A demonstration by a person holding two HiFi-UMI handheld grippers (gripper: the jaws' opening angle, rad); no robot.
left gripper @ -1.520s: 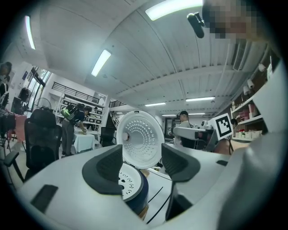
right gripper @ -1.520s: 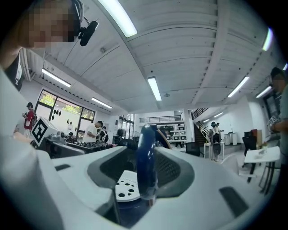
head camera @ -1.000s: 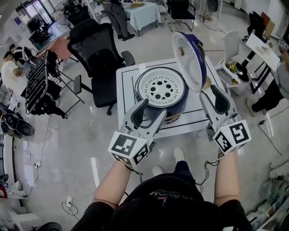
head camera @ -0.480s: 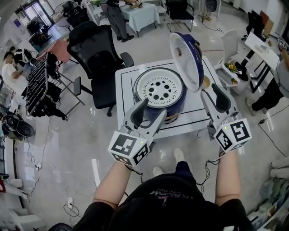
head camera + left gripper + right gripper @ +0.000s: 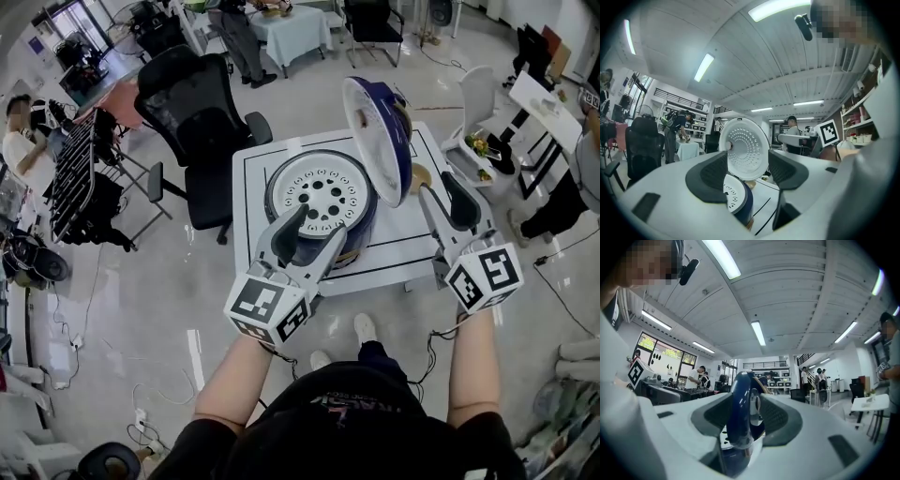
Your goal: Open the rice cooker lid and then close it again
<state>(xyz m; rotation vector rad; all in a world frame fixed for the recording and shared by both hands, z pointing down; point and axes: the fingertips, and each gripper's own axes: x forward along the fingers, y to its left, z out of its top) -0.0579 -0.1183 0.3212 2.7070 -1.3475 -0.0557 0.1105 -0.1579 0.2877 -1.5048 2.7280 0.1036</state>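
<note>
The left gripper (image 5: 319,227) and right gripper (image 5: 439,193) gape wide, empty; the left covers the rice cooker (image 5: 319,192) front at centre, lid (image 5: 375,131) upright.

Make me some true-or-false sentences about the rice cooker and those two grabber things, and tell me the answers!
1. The rice cooker lid stands open. True.
2. The rice cooker sits on the floor. False: it sits on the white table.
3. The left gripper and the right gripper both have their jaws apart. True.
4. The left gripper is squeezing the lid. False: it holds nothing; the lid is farther off, beyond its jaws.
5. A black office chair stands on the far side of the table. True.
</note>
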